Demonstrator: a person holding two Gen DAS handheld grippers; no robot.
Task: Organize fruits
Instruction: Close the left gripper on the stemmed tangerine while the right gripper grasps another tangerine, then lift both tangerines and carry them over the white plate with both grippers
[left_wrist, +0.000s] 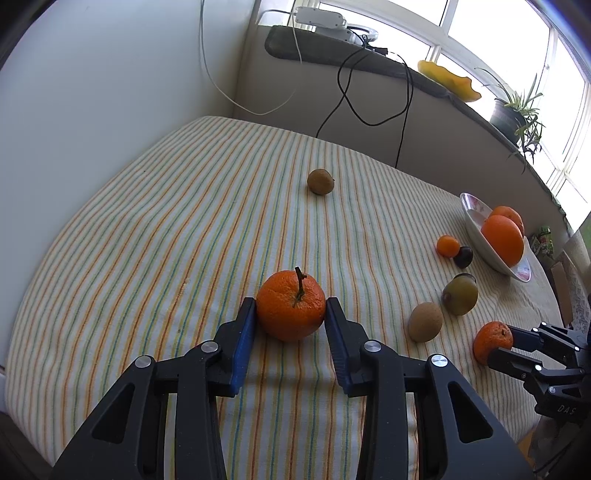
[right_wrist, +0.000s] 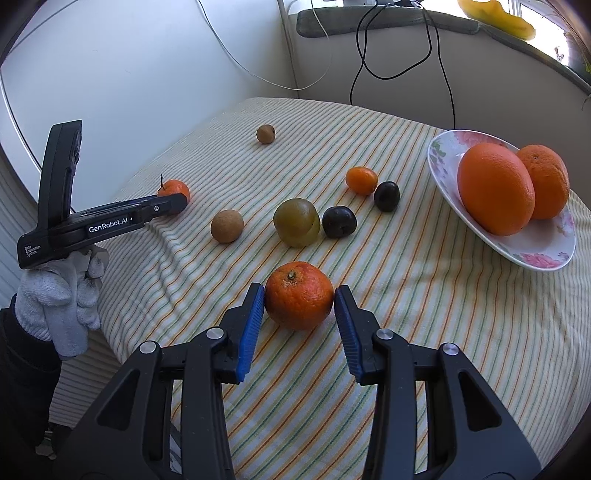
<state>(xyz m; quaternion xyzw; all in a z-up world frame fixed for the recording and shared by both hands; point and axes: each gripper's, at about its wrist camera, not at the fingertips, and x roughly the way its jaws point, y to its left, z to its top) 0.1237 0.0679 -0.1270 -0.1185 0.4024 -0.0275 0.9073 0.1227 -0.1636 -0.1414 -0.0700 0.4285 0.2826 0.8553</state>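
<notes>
Corner table w/ striped cloth (left_wrist: 184, 221), loose and rumpled near the front edge, windowsill behind w/ cables hanging down.

Left gripper (left_wrist: 291, 314): pads touching both sides of the stemmed mandarin (left_wrist: 291, 310), narrow, looks gripped, fruit sitting on the cloth. Right gripper (right_wrist: 299, 299): closed down around the second mandarin (right_wrist: 299, 295); left pad touching, right pad at or just off the skin, can't call it a firm hold. Fruit on the cloth too.

Target, I'd guess: floral plate (right_wrist: 517, 251) at right, already holding two oranges (right_wrist: 495, 188).

Risks imo:
- Pads catch both mandarins only at the tips, round and soft-skinned → could squirt out fwd on lift, roll off the table edge.
- Right grip marginal → may drop mid-carry onto the green plum (right_wrist: 297, 221) / dark plums (right_wrist: 339, 221), scattering them.
- Plate is shallow and the oranges fill most of it. Dropping a mandarin in from a height → bounces out or knocks an orange over the rim.
- Plate sits near the table's right edge; a nudge could shift it on the cloth.
- Both hands heading to the same plate → grippers clash. Go one at a time.
- Squeezing harder to fix the grip → bruised/split peel.
- Kiwis (right_wrist: 227, 226) lie loose on the cloth, low sweep would clip them.
</notes>
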